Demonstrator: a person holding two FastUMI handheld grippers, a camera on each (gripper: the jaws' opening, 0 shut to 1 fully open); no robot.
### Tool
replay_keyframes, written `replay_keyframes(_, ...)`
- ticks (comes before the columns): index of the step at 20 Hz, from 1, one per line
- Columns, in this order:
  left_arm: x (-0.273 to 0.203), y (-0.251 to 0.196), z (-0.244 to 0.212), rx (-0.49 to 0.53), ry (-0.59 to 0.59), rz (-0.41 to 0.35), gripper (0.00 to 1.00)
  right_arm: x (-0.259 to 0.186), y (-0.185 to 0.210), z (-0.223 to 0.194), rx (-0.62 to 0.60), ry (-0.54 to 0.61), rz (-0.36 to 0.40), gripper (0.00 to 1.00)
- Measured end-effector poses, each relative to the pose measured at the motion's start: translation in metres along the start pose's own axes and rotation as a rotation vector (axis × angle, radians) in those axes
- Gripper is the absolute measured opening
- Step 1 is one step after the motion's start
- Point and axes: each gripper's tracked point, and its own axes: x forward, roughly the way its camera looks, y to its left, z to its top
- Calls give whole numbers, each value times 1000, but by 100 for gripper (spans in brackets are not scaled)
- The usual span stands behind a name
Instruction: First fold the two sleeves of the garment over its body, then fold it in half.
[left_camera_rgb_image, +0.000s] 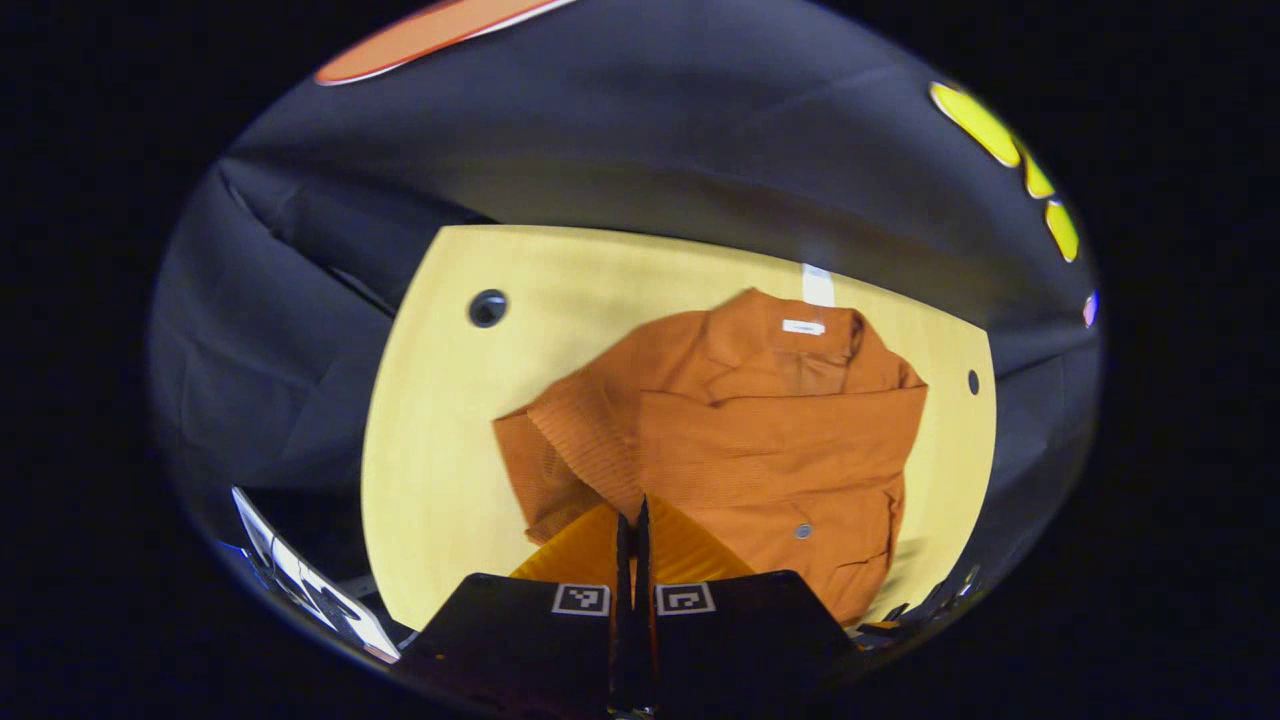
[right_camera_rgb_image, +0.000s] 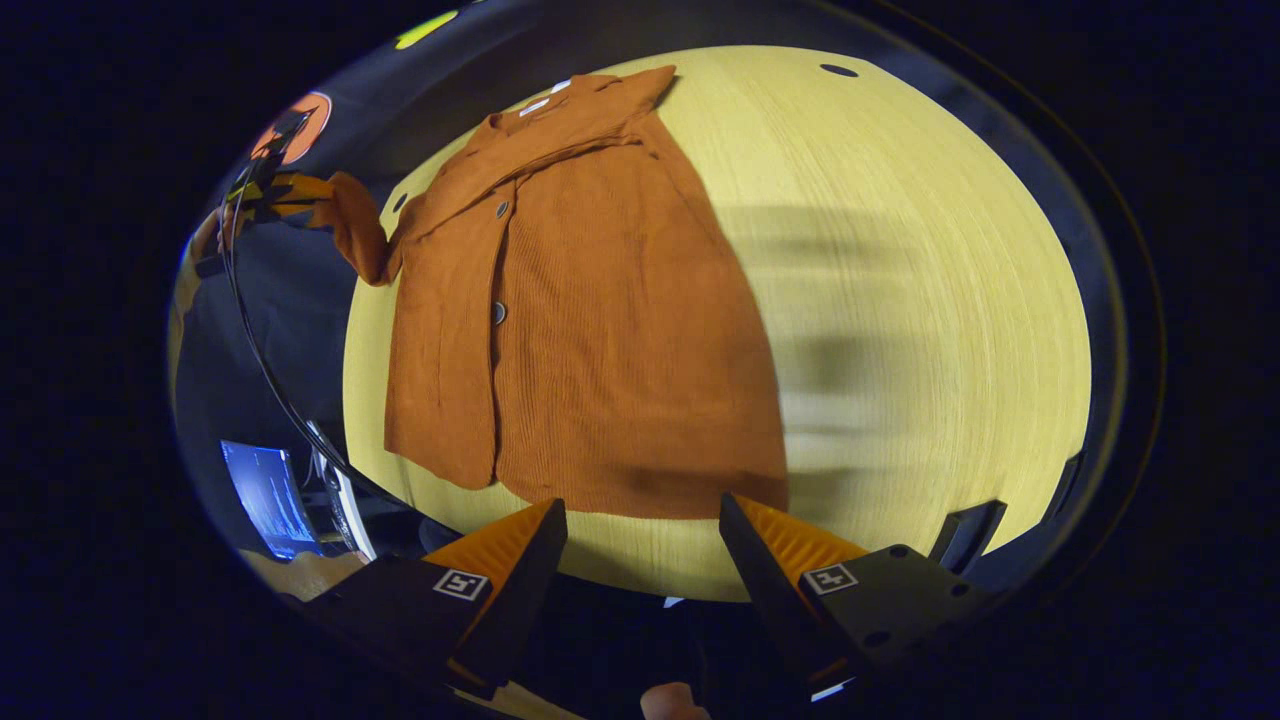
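A rust-orange ribbed garment (left_camera_rgb_image: 760, 450) with buttons and a collar lies spread on the pale wooden table (left_camera_rgb_image: 440, 400). One sleeve lies folded across its chest. My left gripper (left_camera_rgb_image: 632, 525) is shut on the other sleeve (left_camera_rgb_image: 580, 430), which runs from the shoulder up to its fingers. In the right gripper view, that left gripper (right_camera_rgb_image: 262, 195) holds the sleeve (right_camera_rgb_image: 355, 235) lifted off the table's left side. My right gripper (right_camera_rgb_image: 642, 520) is open, just short of the hem of the garment (right_camera_rgb_image: 600, 330), nothing between its fingers.
The table (right_camera_rgb_image: 920, 330) has round holes (left_camera_rgb_image: 487, 307) (left_camera_rgb_image: 973, 381). To the right of the garment lies bare wood. A lit screen (right_camera_rgb_image: 265, 495) and a black cable (right_camera_rgb_image: 258, 360) sit beyond the table's left edge. Black cloth walls the booth.
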Motion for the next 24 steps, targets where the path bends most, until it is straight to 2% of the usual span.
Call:
replay_keyframes(5, 20, -105, -1, 131, 30, -59, 3, -5, -28, 6, 109, -45, 41, 98)
replay_keyframes(7, 30, -146, -3, 173, 40, -73, 3, -7, -41, 2, 120, -45, 33, 98)
replay_keyframes(8, 36, -164, -6, 189, 48, -80, 3, -10, -46, 1, 118, -50, 27, 94)
replay_keyframes(9, 45, -186, -11, 206, 64, -95, 3, -13, -51, 1, 127, -58, 26, 98)
replay_keyframes(12, 68, -233, -24, 235, 119, -120, 3, -22, -62, -9, 153, -73, 25, 98)
replay_keyframes(18, 111, -273, -36, 236, 172, -136, 3, -33, -87, -32, 224, -96, -14, 98)
replay_keyframes(19, 117, -275, -35, 236, 168, -128, 3, -33, -89, -35, 241, -97, -14, 94)
replay_keyframes(20, 123, -279, -33, 235, 164, -127, 3, -32, -91, -39, 254, -96, -18, 98)
replay_keyframes(22, 134, -289, -49, 222, 229, -165, 3, -32, -95, -43, 268, -95, -26, 94)
replay_keyframes(23, 134, -294, -59, 206, 276, -186, 6, -32, -96, -43, 271, -95, -30, 98)
replay_keyframes(24, 135, -297, -63, 192, 287, -197, 10, -33, -98, -43, 272, -96, -38, 98)
